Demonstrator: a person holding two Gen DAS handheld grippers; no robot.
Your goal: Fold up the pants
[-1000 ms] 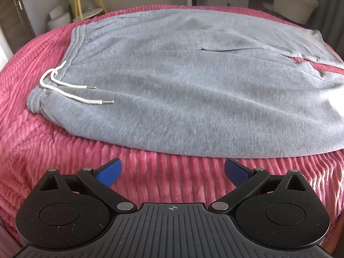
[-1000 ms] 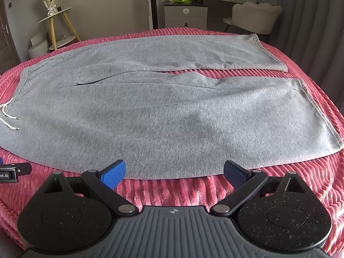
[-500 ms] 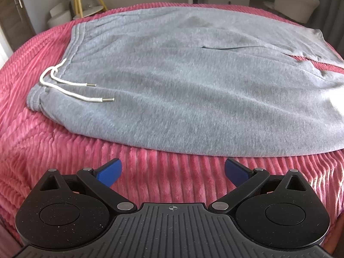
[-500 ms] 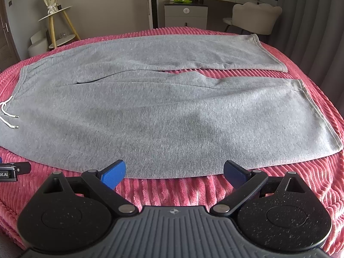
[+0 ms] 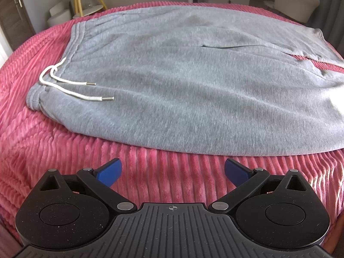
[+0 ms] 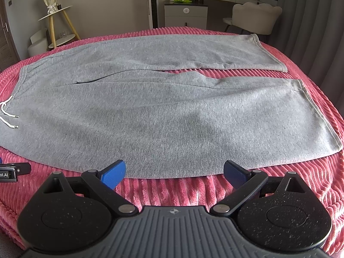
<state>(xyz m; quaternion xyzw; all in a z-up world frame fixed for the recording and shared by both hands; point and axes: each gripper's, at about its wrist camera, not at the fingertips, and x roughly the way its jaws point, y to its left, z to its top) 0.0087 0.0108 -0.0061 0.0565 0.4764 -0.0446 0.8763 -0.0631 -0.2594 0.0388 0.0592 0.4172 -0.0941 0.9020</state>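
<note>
Across the bed (image 6: 311, 197), the pants (image 6: 172, 116) lie flat, unfolded, both hand-held grippers, left (image 5: 171, 173) and right (image 6: 174, 173), spread empty at its near edge.

— What are you working over?

— You have a bed covered in a pink ribbed plush blanket (image 6: 172, 191), its ridges running toward you at the near edge (image 5: 64, 154).

— And what lies on it?

— One pair of grey fleece sweatpants (image 6: 163, 116), spread flat and unfolded. Your left view shows the elastic waistband (image 5: 73, 40) at the left, with a white drawstring with metal tips (image 5: 71, 88) resting on the fabric. Your right view shows both legs running rightward, a narrow strip of blanket showing between them, the hems (image 6: 311, 111) near the bed's right side.

— Anything else touching the blanket?

— Only those pants, as far as you can see.
</note>
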